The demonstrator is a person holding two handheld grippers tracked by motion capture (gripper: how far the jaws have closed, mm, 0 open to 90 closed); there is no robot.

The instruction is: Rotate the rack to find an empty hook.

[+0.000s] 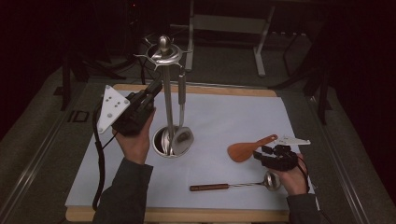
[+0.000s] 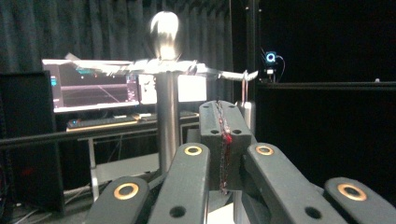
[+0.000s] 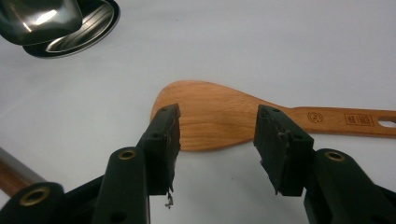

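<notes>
A metal utensil stand rises from a round base on the white mat, with a ring of hooks at its top. One steel spoon hangs from a hook, its bowl down in the base. My left gripper is raised just left of the pole, shut with nothing between its jaws; in the left gripper view the gripper points level at the pole. A wooden spatula lies flat at the right. My right gripper hovers open over the blade of the spatula.
A ladle with a dark wooden handle lies near the mat's front edge, its bowl under my right hand. The white mat covers a wooden board. Table legs and a lit monitor stand behind.
</notes>
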